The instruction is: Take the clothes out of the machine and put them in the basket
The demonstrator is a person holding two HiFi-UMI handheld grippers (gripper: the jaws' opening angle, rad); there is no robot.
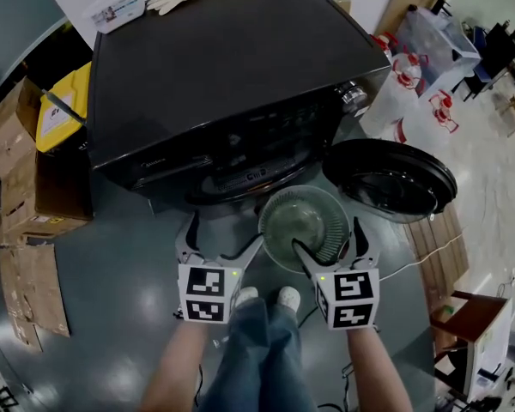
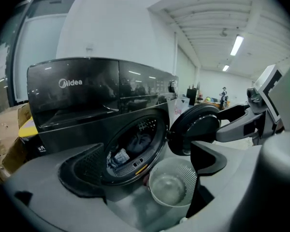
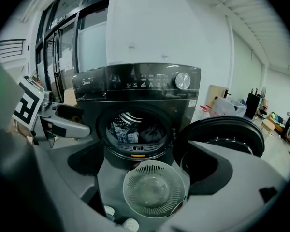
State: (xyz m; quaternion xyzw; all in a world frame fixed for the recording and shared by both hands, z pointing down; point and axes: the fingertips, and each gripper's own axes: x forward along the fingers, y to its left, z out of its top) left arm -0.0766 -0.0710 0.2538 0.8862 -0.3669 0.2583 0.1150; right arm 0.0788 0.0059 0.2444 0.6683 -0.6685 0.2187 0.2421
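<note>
left gripper (image 1: 225,232): jaws apart, empty
right gripper (image 1: 327,234): jaws apart, empty
clothes (image 3: 129,132): inside machine (image 3: 135,88), well beyond both grippers

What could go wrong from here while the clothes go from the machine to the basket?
1. The clothes lie bunched in the drum; one pull might drag several out onto the floor.
2. The basket looks small and shallow, so clothes may hang over its rim.
3. The open door stands just right of the basket; the right gripper, open and empty, could knock it.
</note>
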